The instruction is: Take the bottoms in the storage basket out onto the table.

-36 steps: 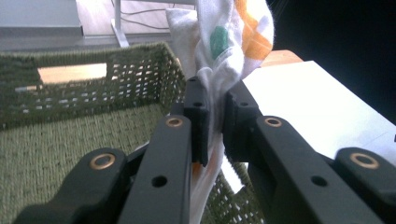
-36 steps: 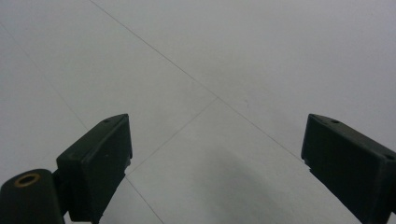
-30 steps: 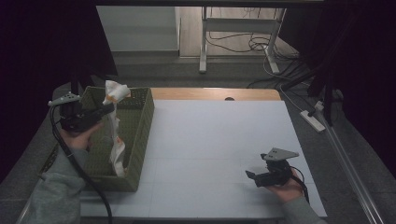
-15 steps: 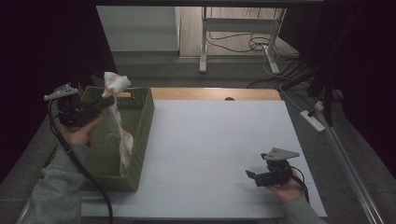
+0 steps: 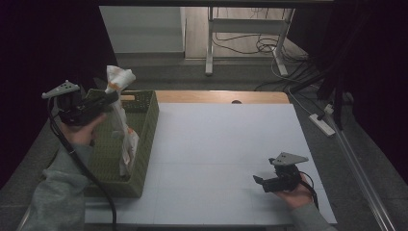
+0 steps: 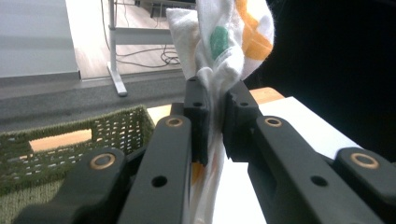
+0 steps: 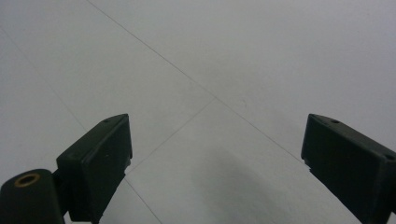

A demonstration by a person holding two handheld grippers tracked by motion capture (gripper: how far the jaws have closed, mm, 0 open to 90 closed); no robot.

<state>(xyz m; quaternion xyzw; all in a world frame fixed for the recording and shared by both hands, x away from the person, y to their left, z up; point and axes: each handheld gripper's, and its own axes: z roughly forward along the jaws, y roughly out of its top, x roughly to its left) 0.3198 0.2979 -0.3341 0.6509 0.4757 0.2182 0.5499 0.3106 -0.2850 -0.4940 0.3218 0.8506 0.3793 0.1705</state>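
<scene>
Above the basket [image 5: 144, 139], the left gripper [image 5: 109, 97] fingers pinch a cloth [image 5: 122, 130] hanging lengthwise into it; the right gripper [image 5: 260, 181], fingers spread, rests well apart on the tabletop [image 5: 216, 139].

- Dim light is falling on the white table [image 5: 226, 144], its surroundings sinking into black.
- The cloth [image 6: 229, 42] is glaring bright.
- Near jaws are blurring softly.

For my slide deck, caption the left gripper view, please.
Left gripper clamps a white patterned cloth above a green woven basket.
</scene>
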